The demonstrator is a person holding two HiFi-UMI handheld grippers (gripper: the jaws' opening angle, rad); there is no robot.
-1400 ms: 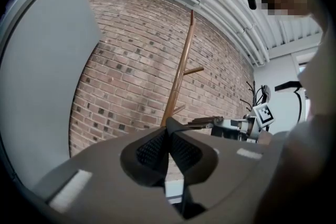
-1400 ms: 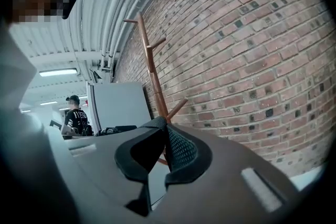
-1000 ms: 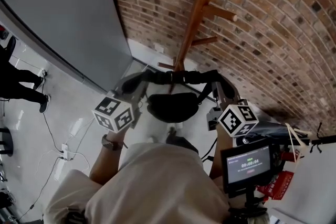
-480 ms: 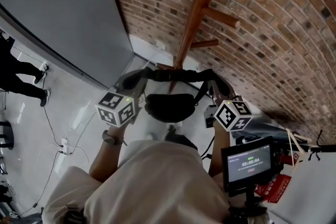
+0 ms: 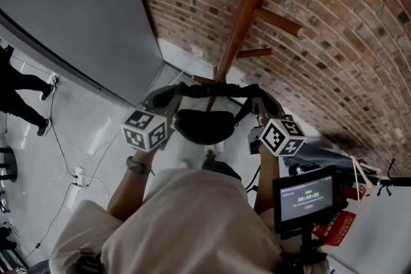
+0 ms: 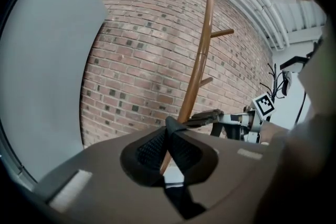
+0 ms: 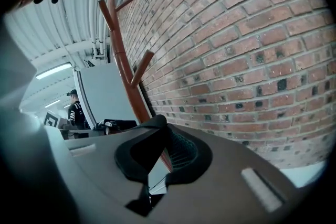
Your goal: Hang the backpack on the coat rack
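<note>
One red brick wall [image 5: 334, 42] backs the scene, with one grey flat panel [image 5: 77, 16] beside it. One brown wooden coat rack [image 5: 247, 6] stands at the wall; in the head view two pegs [image 5: 279, 21] project to its right. One black fabric backpack [image 5: 205, 125] hangs in front of the pole, below those pegs and on neither. Two grippers carry it: the left gripper [image 6: 169, 131] and the right gripper [image 7: 160, 126] each clamp one black padded strap [image 6: 149, 152] between closed jaws.
</note>
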